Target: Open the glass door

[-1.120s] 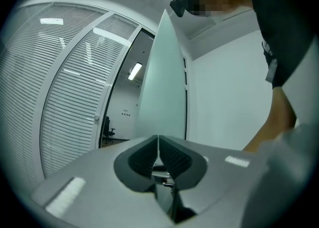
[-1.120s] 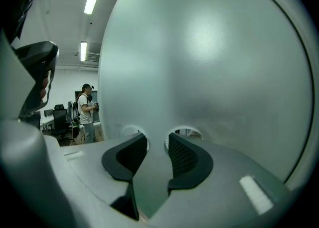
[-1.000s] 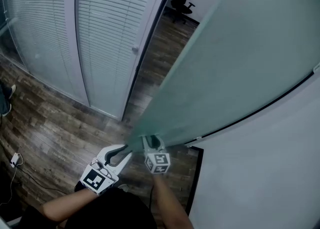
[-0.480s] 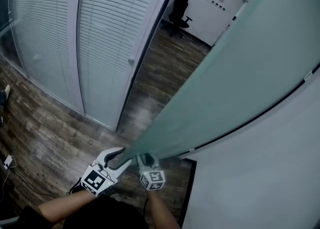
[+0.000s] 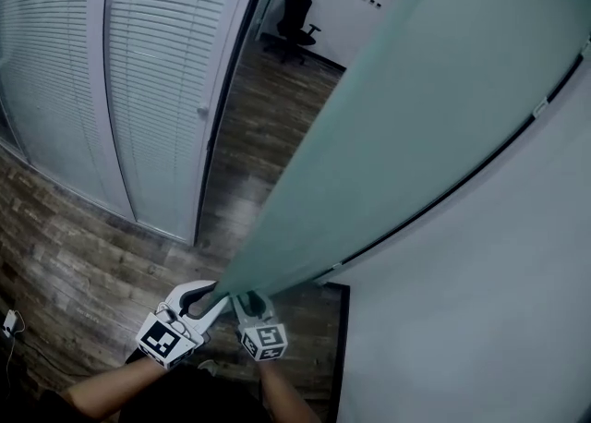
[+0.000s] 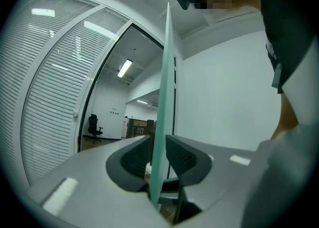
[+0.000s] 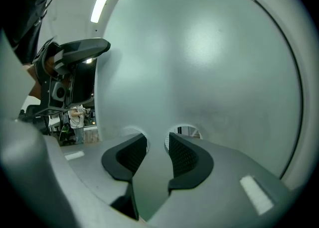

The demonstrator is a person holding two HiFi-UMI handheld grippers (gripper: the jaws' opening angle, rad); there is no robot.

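**Glass Door: Both Tools at the Free Edge**

We find the glass door (image 5: 416,116) swung away from its doorway. In the head view its frosted leaf runs from the lower centre to the upper right, beside the white wall (image 5: 480,320). Through the opening at its left we see an office chair (image 5: 297,7). A partition with closed blinds (image 5: 157,89) flanks that opening, and wood floor (image 5: 83,255) lies below.

The left tool (image 5: 205,298) straddles the leaf's free edge, low down. In the left gripper view the pane's edge stands upright between the two pads, one pad to each face. The jaws are closing. A thin gap seems to remain at each pad, though the wide-angle view makes contact hard to judge.

The right tool (image 5: 247,304) sits just beside the left tool. The right gripper view looks at the broad frosted face of the leaf. Its jaws stand apart and clamp nothing; the door's face fills the space ahead of them.
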